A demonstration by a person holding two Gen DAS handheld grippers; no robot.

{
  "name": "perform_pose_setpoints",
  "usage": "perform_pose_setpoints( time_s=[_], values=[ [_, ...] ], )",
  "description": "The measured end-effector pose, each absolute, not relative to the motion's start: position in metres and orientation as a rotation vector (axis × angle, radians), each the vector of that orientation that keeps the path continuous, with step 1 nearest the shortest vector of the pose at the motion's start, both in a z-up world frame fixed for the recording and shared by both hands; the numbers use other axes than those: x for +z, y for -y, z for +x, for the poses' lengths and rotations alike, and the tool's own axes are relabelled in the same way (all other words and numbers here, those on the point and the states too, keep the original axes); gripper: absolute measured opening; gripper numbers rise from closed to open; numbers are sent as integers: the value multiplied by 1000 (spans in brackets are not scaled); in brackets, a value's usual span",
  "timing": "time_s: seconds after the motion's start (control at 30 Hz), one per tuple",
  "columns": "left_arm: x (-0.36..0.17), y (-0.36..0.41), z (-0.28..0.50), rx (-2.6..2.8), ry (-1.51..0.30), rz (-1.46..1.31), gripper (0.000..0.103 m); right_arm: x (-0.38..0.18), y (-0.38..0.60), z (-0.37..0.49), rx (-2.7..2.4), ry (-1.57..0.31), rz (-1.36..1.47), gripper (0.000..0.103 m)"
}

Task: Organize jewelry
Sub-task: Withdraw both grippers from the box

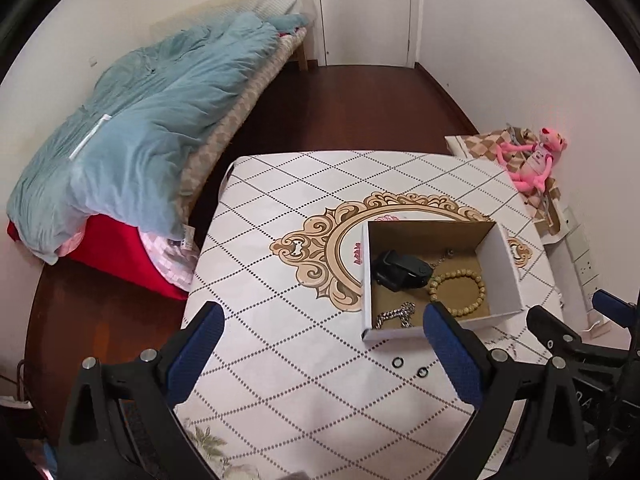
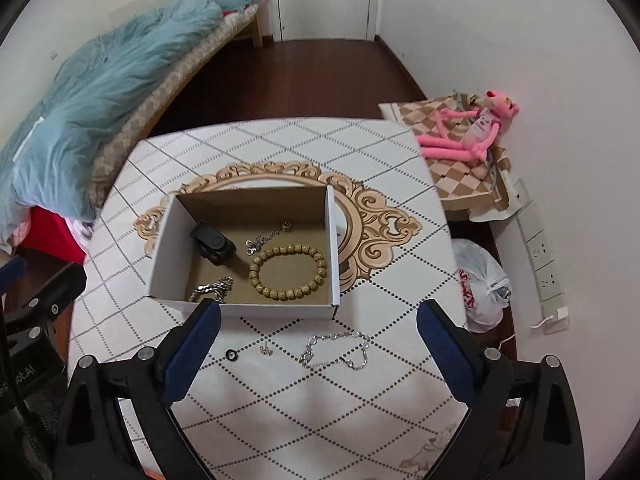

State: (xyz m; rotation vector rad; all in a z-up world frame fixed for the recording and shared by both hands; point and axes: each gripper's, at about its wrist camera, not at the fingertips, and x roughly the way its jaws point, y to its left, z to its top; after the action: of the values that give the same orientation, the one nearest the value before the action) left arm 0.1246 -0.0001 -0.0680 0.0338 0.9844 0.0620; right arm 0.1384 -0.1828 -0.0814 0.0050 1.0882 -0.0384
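We see the counter [image 2: 280, 400] carrying an open cardboard box [image 2: 160, 256] holding a beaded bracelet [image 2: 288, 276], black case [image 2: 212, 244] and chains. Only the right view shows the silver chain bracelet [image 2: 336, 350] lying loose before the box. Left tool [image 1: 324, 352] and right tool [image 2: 320, 348] both spread, empty.

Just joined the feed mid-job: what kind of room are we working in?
Most likely a bedroom: a bed with a blue duvet by the wall, a door behind, a pink plush toy beside the patterned table.
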Motion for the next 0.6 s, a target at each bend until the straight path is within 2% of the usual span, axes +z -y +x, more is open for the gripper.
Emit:
perform_pose_setpoints(
  time_s=[0.43,0.6],
  values=[
    [-21,4,75,34,-898,25,101,-16,190,81,-65,-963,22,100],
    [-23,6,70,47,-875,39,101,-11,190,71,-63,-956,44,100]
  ],
)
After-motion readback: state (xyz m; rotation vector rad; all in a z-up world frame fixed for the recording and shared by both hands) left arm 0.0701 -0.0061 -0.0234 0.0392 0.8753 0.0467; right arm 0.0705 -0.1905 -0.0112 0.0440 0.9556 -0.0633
